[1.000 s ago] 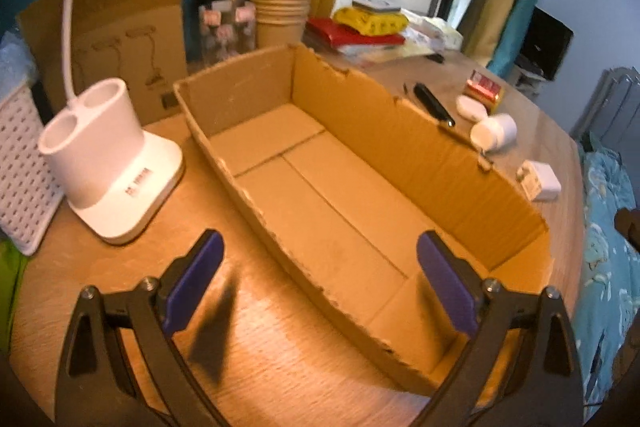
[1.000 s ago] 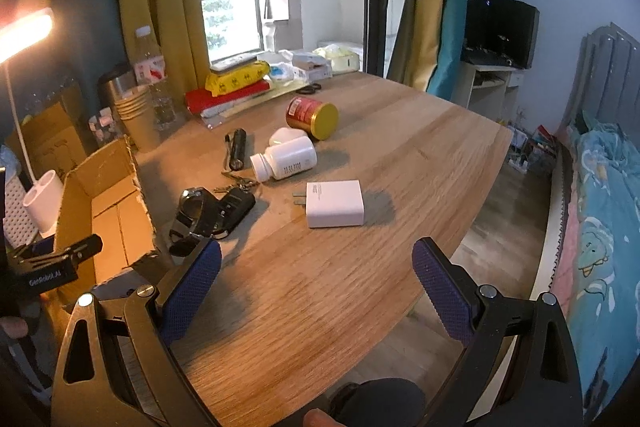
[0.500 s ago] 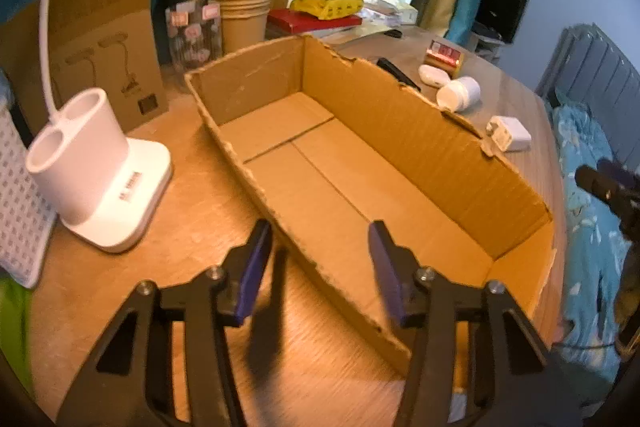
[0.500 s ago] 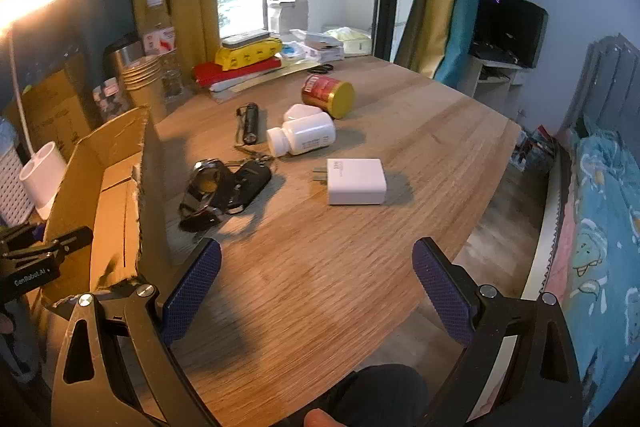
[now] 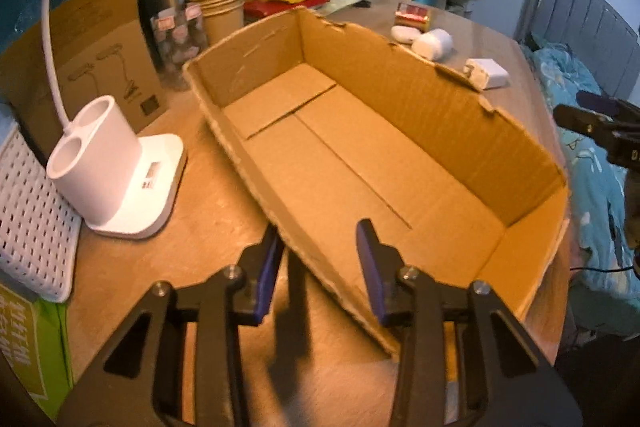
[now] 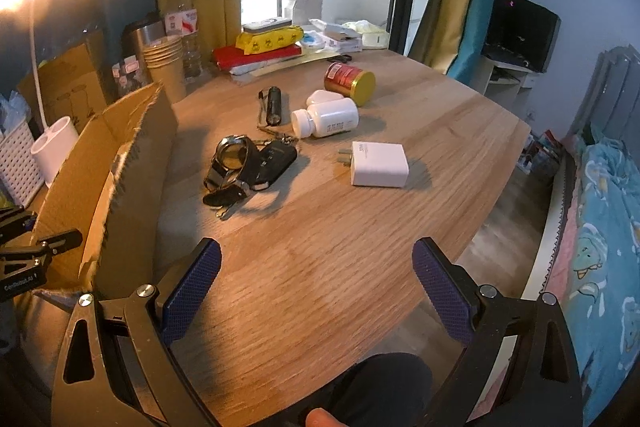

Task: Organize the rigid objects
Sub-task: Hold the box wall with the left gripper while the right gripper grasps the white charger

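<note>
An open, empty cardboard box (image 5: 360, 147) lies on the wooden table; it also shows at the left in the right wrist view (image 6: 116, 163). My left gripper (image 5: 320, 263) straddles the box's near wall, one finger on each side with a gap left. My right gripper (image 6: 316, 283) is open and empty above the table. Ahead of it lie a white charger (image 6: 378, 163), a white pill bottle (image 6: 326, 117), a wristwatch (image 6: 230, 163) on a black car key (image 6: 276, 159), a black flashlight (image 6: 274, 105), a red can with gold lid (image 6: 350, 81) and a small white case (image 6: 322, 97).
A white lamp base with cup holders (image 5: 108, 167) and a white perforated basket (image 5: 28, 219) stand left of the box. Paper cups (image 6: 164, 67), a water bottle (image 6: 184, 27), a steel canister and stacked packets (image 6: 264, 47) line the back. The table edge curves at right.
My left gripper has narrowed from wide open and moved onto the box's near wall. The right gripper has moved forward a little, staying open.
</note>
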`<state>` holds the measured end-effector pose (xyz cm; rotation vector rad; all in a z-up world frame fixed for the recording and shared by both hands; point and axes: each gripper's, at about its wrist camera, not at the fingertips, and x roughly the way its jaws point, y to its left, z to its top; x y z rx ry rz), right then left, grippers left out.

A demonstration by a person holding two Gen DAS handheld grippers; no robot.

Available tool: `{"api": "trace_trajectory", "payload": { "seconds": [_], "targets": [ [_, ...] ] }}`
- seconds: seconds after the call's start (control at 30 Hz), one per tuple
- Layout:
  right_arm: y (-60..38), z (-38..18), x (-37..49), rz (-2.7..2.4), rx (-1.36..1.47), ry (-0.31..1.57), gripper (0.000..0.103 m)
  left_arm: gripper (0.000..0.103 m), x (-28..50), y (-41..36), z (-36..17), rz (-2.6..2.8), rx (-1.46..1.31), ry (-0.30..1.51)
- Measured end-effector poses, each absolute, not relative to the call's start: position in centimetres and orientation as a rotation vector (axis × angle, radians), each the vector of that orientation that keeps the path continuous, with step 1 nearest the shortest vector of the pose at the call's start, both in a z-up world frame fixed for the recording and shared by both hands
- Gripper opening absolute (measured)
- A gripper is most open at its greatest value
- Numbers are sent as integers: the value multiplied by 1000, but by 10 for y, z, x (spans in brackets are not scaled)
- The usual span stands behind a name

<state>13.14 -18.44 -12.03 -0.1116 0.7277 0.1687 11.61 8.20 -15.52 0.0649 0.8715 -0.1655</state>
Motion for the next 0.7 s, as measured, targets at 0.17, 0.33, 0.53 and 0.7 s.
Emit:
{"api": "trace_trajectory", "payload": {
  "seconds": [0.17, 0.33, 0.53, 0.7],
  "targets": [
    [-185, -124, 131, 172, -104, 736, 98, 38, 114, 77, -154, -180, 75, 833],
    [-186, -126, 128, 180, -99, 725, 98, 39, 121, 81, -159, -124, 43, 836],
    [-196, -129, 132, 191, -63, 683, 98, 38, 122, 76, -163, -98, 10, 797],
    [-211, -135, 146, 230, 9, 649, 98, 38, 125, 80, -162, -108, -23, 802]
  ]
}}
